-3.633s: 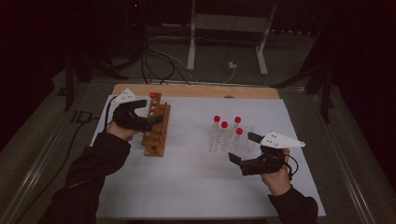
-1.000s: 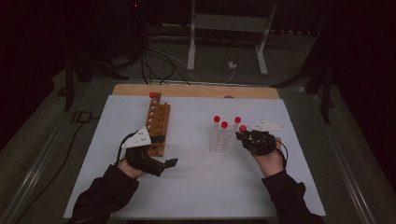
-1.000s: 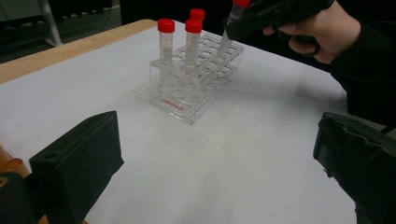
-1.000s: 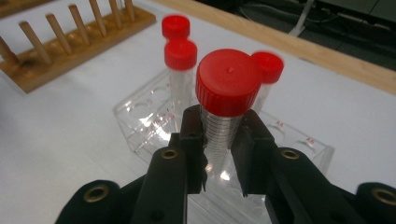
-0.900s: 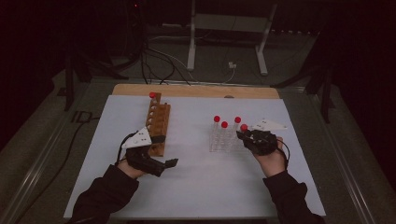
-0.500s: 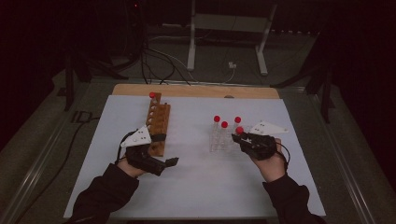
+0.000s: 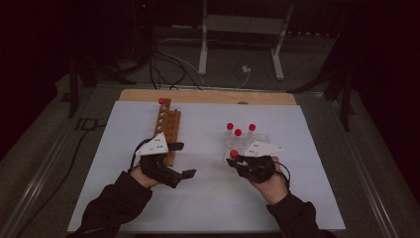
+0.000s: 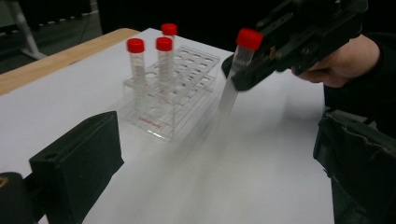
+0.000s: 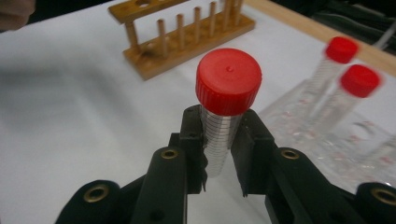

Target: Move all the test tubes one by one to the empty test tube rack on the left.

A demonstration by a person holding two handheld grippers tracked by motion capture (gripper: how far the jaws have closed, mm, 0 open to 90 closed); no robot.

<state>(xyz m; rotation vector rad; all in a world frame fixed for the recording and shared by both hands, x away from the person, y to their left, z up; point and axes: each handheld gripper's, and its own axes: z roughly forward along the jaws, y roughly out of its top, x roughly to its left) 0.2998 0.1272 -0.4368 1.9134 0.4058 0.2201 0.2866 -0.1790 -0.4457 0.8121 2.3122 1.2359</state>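
Since the earlier frame we are drawing the right gripper (image 7: 236, 161) back toward 6 o'clock from the clear plastic rack (image 7: 246, 144). Its jaws are clamping the red-capped clear tube (image 9: 225, 116) below the cap. Left gripper (image 7: 184, 159) jaws are standing apart.

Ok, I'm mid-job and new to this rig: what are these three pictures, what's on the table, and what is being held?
No robot arm here: a person holds a two-jaw gripper in each hand. The high view looks down on the table from above; the forearms come in from the bottom. The other two pictures come from cameras riding on each gripper, looking along its black jaws.

On the white surface stand a wooden rack with one red-capped tube at its far end, and a clear plastic rack with three red-capped tubes.

The right gripper is shut on a fourth tube, lifted clear of the clear rack. The left gripper is open and holds nothing; it sits by the wooden rack's near end.
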